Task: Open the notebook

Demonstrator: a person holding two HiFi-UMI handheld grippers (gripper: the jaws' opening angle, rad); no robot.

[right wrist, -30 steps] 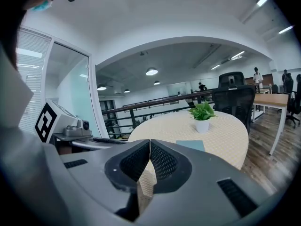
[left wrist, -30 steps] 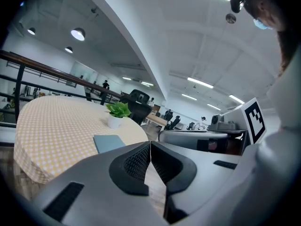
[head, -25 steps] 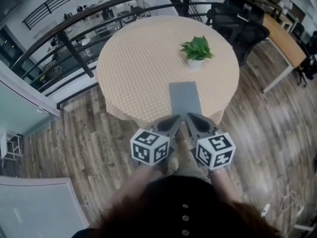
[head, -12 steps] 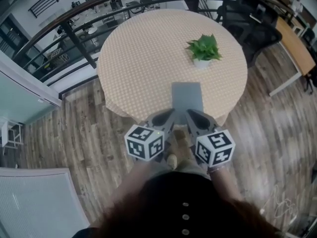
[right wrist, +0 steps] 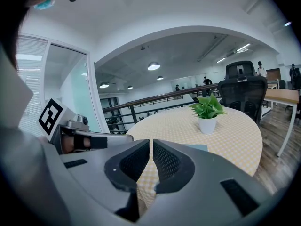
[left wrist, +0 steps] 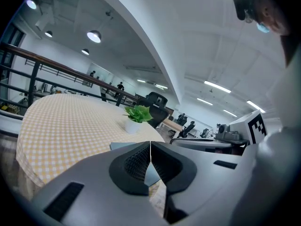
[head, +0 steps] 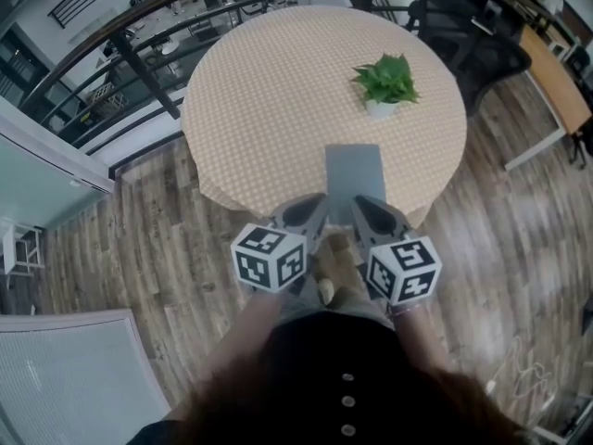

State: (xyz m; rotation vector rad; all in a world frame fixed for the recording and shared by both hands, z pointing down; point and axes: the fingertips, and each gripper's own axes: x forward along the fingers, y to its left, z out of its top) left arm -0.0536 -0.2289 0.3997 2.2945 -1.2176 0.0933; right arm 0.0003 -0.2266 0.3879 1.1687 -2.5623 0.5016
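Inside a big bright office room, brown wood boards make up the floor [head: 139, 248], and one long dark rail [head: 120, 40] runs along the far side. One round counter [head: 278, 91] stands by the rail. A cloth [head: 241, 156] with small yellow and white checks covers it and hangs over its edge. One long wood desk [head: 556, 72] stands off to the right, with some black chairs [head: 473, 44] near it.

Two claws are held side by side at the near edge of the counter. The left claw [left wrist: 150, 147] is closed tight, with nothing in it. The right claw [right wrist: 151, 147] is closed too, and it holds nothing. Each claw has one black and white cube [head: 269, 258] on it.

One grey notebook [head: 355, 179] lies flat and closed on the counter, just in front of the claws. I cannot tell if the claw tips touch it.

One small green plant [head: 387, 77] in a white pot [head: 382, 109] stands past the notebook, well apart from it.
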